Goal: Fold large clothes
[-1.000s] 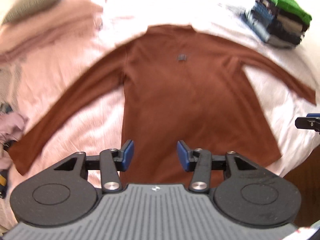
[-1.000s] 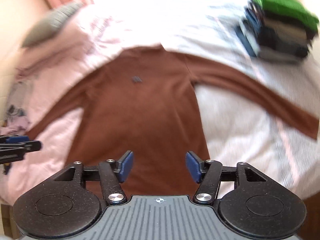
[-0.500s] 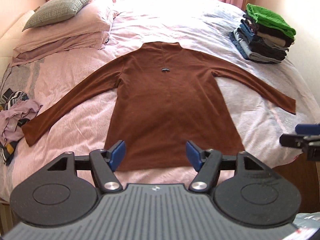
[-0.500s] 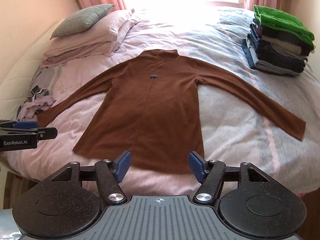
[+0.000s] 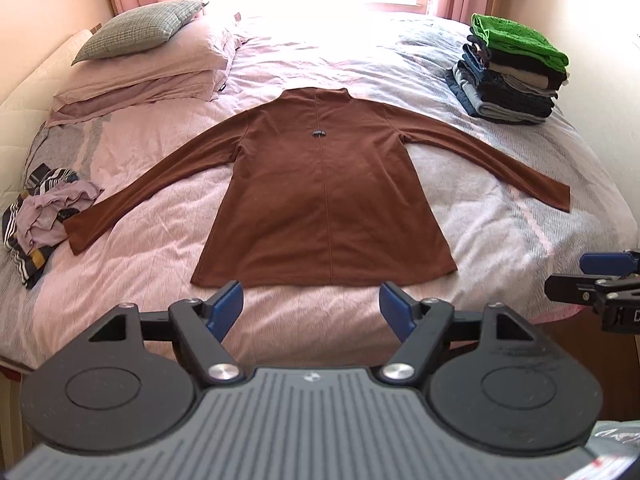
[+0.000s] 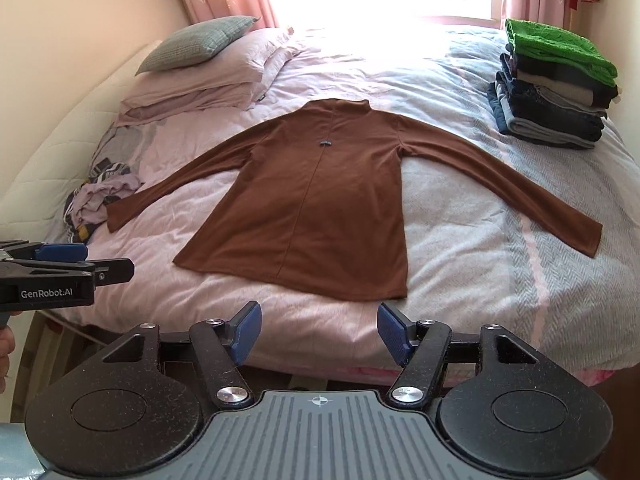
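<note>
Pink bed [image 5: 120, 300]: brown long-sleeve top [image 5: 324, 200] flat, sleeves spread; left tool [image 5: 310, 306] just widened, right tool [image 6: 318, 330] spread, both empty.

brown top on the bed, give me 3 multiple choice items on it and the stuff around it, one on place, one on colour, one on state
1. Where is the stack of folded clothes?
A. beside the pillows
B. beyond the brown top's right sleeve
C. on the brown top

2. What colour is the topmost piece of that stack?
A. green
B. red
C. white

3. How does the brown top lie?
A. folded in half
B. crumpled in a heap
C. spread flat, both sleeves out

Answers:
1 B, the stack sits at the bed's far right, past that sleeve.
2 A, a bright green knit lies uppermost.
3 C, the body is flat and each sleeve stretches out sideways, with the left gripper and right gripper both open and clear of it.
</note>
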`<state>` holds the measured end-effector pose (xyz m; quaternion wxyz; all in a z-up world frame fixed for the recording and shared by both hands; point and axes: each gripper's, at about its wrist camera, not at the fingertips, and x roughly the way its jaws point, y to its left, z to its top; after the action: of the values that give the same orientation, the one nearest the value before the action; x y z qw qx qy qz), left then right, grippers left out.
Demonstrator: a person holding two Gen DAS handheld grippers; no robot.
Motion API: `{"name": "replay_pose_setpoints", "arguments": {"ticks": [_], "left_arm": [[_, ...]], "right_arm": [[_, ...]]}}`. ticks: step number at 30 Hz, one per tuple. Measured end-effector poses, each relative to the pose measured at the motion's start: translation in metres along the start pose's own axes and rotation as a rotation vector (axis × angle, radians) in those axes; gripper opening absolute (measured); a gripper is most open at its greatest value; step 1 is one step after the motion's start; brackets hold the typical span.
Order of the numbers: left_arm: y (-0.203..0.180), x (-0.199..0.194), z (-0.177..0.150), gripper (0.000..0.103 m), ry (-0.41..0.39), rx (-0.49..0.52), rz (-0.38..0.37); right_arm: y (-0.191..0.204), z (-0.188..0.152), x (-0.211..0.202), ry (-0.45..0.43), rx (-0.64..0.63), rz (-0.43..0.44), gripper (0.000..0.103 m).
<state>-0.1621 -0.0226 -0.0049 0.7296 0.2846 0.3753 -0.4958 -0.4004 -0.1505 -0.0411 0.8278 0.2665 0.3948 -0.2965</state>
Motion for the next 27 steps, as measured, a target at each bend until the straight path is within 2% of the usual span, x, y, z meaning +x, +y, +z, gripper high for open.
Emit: {"name": "replay_pose_setpoints", "arguments": {"ticks": [8,27], "left_arm": [[-0.005,-0.013,-0.012,0.075,0.001,0.009,0.026],[-0.013,-0.019,-0.010,0.077,-0.007,0.029,0.041]], "right_arm": [[0.000,-0.009,-0.007,0.005,-0.029,-0.008,0.061],[-0.008,-0.011,-0.012,0.009,-0.029,-0.018,0.061]]}}
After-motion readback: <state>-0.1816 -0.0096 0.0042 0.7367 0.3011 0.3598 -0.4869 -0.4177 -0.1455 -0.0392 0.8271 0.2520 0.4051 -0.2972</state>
